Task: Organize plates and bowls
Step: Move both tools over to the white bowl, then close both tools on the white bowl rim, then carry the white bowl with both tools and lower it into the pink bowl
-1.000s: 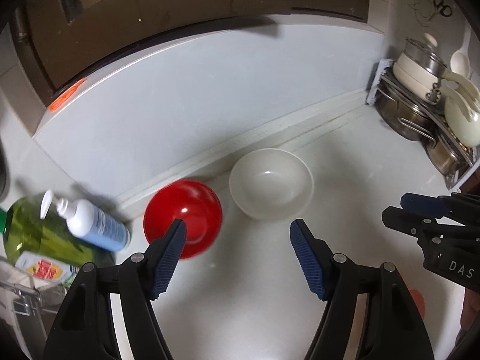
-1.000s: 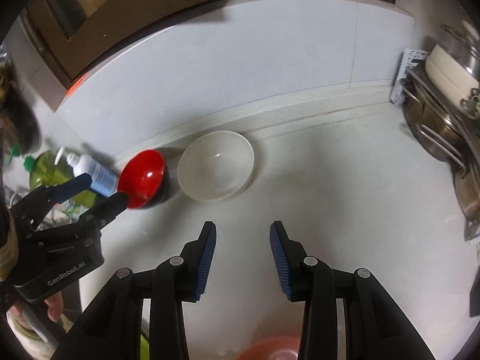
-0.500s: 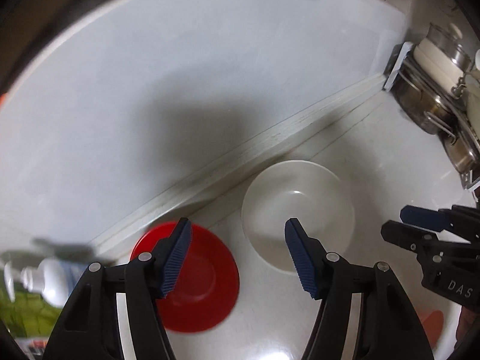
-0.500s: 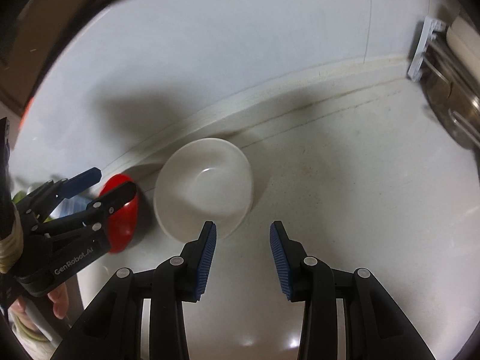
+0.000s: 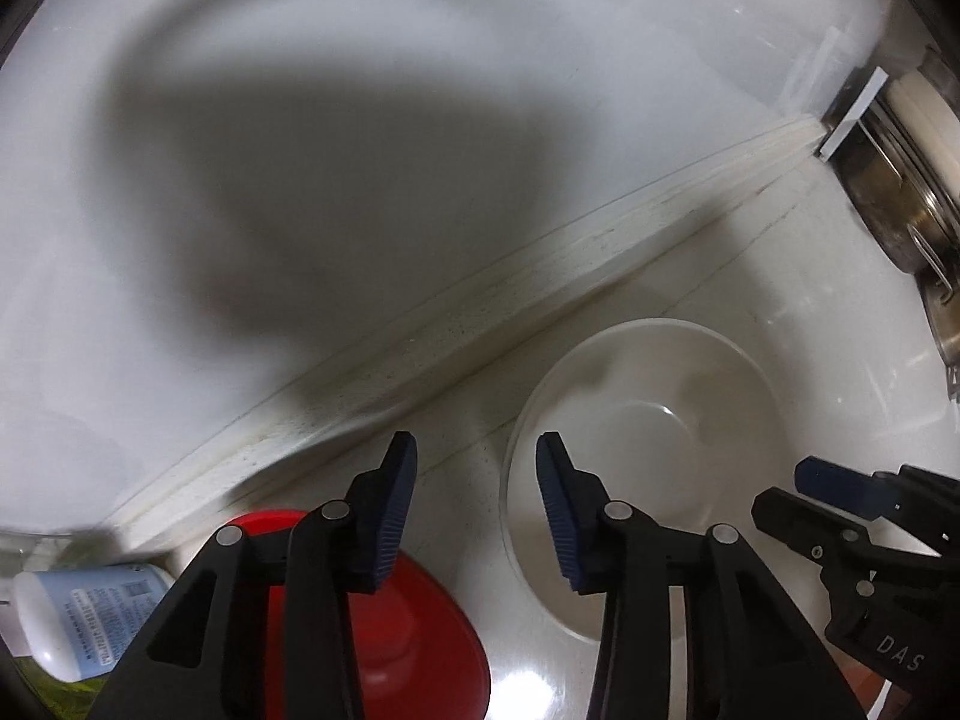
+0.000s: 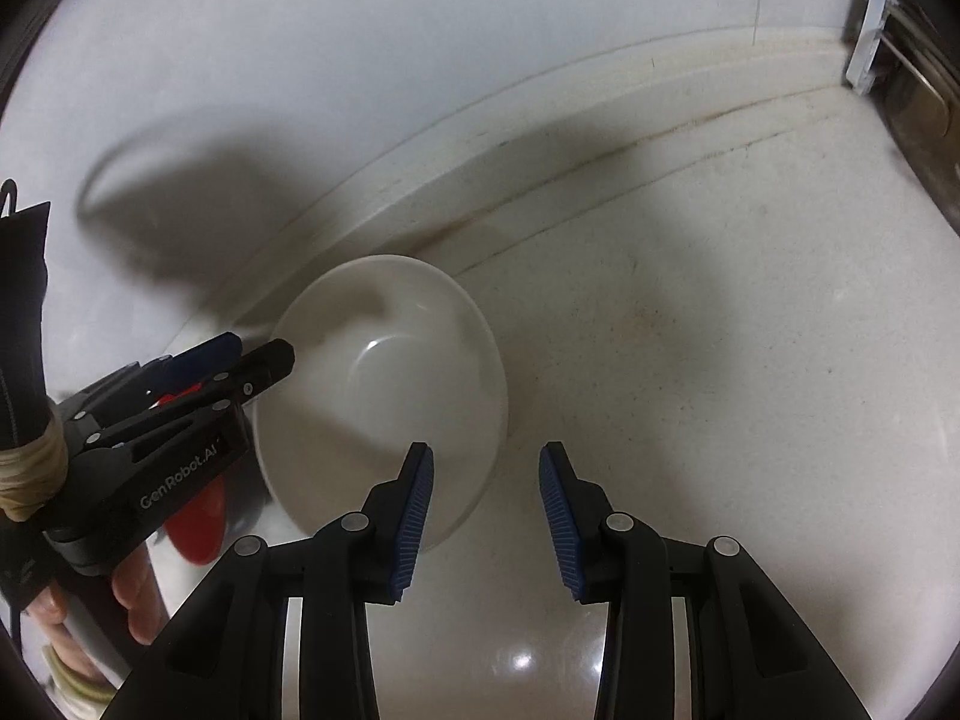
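Observation:
A white bowl (image 5: 645,438) sits empty on the pale counter near the wall ledge; in the right wrist view the white bowl (image 6: 384,378) lies ahead and left. A red bowl (image 5: 414,636) rests to its left, partly under my left fingers. My left gripper (image 5: 477,504) is open, hovering over the gap between the two bowls, its right pad above the white bowl's left rim. My right gripper (image 6: 485,516) is open with nothing between its fingers, its left pad at the white bowl's near right rim. The red bowl (image 6: 198,516) is mostly hidden behind the left gripper.
A dish rack (image 5: 888,180) with metal pots and white dishes stands at the far right against the wall. A blue-and-white pump bottle (image 5: 78,618) stands left of the red bowl. A raised ledge (image 6: 540,120) runs along the wall behind the bowls.
Both grippers have moved forward and down toward the bowls. The left gripper's fingers have narrowed their gap. The white bowl looms larger in both views.

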The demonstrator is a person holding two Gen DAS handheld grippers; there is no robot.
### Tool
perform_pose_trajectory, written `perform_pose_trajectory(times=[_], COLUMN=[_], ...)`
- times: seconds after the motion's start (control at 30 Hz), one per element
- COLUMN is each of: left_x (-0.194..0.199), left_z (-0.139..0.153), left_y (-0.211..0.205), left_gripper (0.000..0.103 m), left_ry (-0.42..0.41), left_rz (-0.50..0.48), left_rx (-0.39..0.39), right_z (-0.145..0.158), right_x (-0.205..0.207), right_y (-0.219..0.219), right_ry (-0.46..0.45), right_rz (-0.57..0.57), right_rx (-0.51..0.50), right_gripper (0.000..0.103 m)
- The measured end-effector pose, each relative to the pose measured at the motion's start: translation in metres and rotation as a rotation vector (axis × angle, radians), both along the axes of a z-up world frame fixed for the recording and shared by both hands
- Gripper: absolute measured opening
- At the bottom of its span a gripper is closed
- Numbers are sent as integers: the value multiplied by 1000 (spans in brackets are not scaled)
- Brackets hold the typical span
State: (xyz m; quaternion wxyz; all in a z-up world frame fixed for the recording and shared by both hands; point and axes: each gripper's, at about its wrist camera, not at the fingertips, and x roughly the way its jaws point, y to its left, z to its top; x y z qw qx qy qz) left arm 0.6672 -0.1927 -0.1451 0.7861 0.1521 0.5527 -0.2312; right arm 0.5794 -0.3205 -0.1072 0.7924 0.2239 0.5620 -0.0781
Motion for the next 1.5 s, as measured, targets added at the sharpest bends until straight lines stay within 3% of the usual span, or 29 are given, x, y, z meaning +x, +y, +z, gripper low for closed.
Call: perform_pose_trajectory(times=[0.23,0.3,0.5,1.0,1.5], left_x=[6,7,2,-58,-170], left_z=[-14,-17,-22,13,53], left_y=[-7,-8,-10,10,38], left_gripper=[27,18,12,12,13], left_ry=[40,64,75,115,122], left_rz=[4,14,-7,14,7], left_rx=[-25,-54,-54,-111,-180], right_z=[-11,-12,-10,26,71], right_x=[8,9,8,-42,-140], right_y=[0,-1,-4,9,24], right_ry=[16,17,-2,-46,-110], right_rz=[7,5,-4,27,77], right_rx=[18,23,14,-7,-63], right_gripper=[21,15,12,11,11])
